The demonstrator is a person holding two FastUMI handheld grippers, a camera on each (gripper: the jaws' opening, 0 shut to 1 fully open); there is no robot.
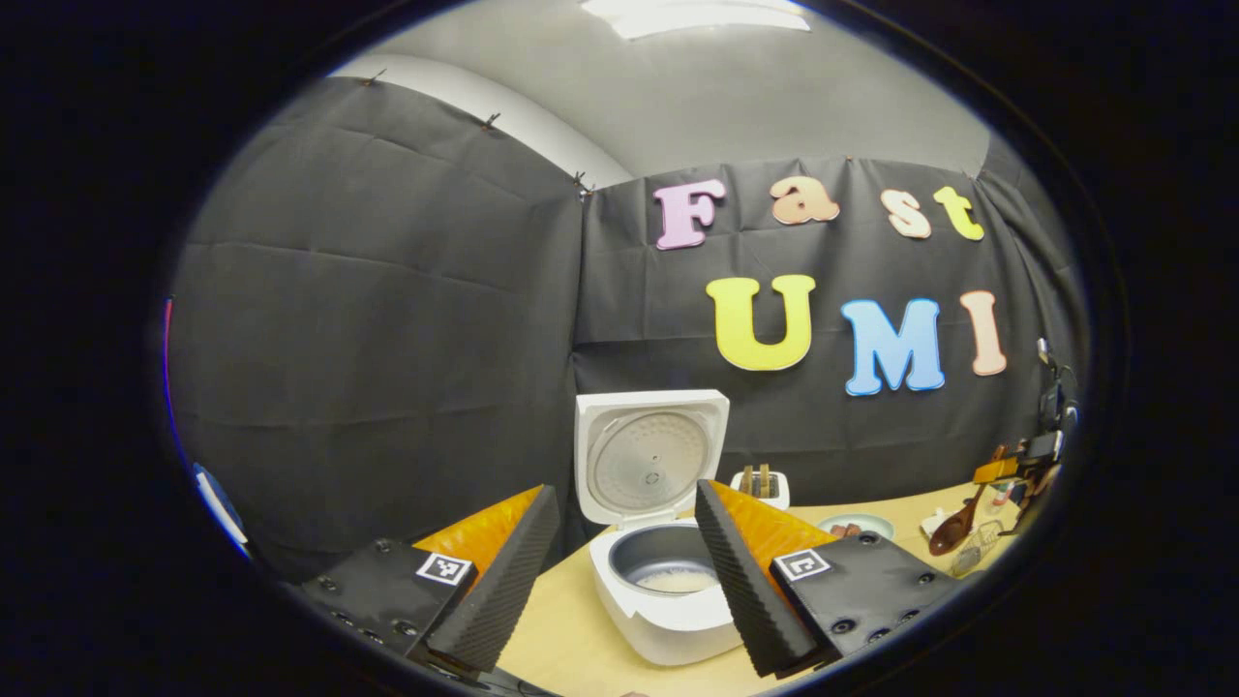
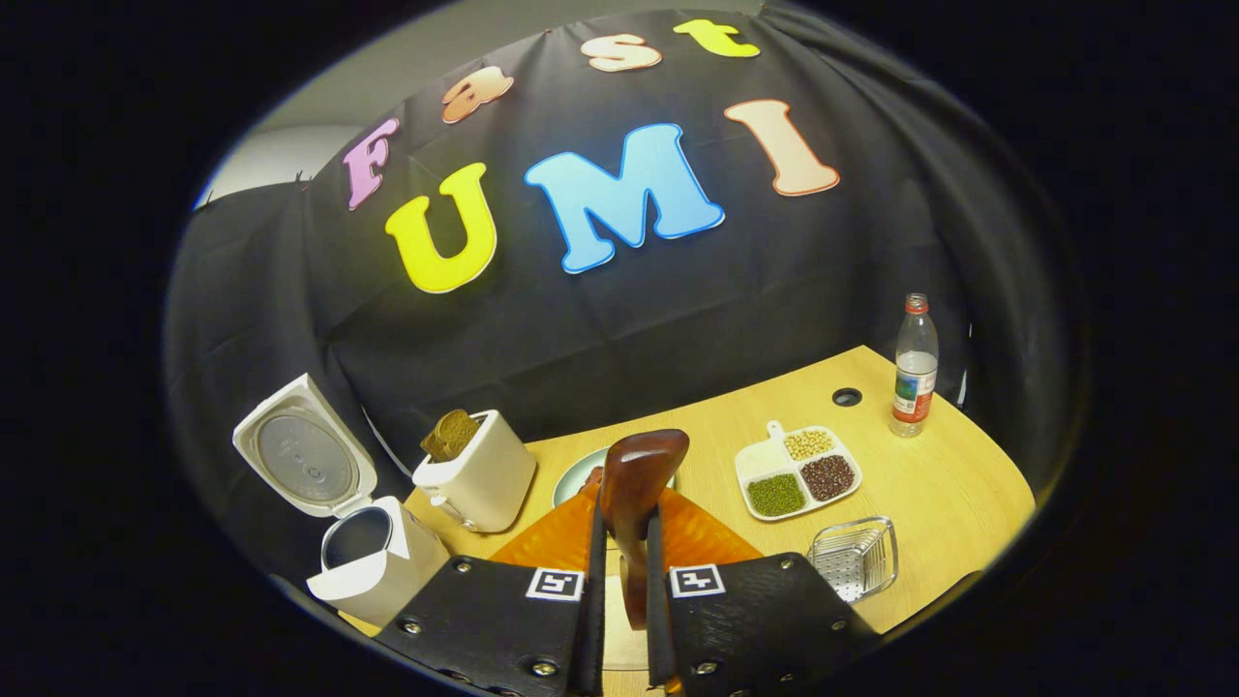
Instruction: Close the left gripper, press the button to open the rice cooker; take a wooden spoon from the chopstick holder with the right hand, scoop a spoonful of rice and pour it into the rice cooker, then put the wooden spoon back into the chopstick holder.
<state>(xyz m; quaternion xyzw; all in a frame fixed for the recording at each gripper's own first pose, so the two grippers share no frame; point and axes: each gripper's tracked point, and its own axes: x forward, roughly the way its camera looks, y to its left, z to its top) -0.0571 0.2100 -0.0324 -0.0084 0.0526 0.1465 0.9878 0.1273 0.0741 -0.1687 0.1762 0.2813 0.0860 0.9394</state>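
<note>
1 wooden spoon, 1 rice cooker

A staged kitchen booth: rice cooker and toaster on a cloth-backed table.

A toaster stands well apart from a water bottle.

— That wooden spoon is shining, dark polished wood. The worktop is looking like pale, matt wood.

— The rice cooker is showing smooth white plastic, its lid lining dull metal. The bottle is looking like clear plastic, the wall matt creased cloth.
</note>
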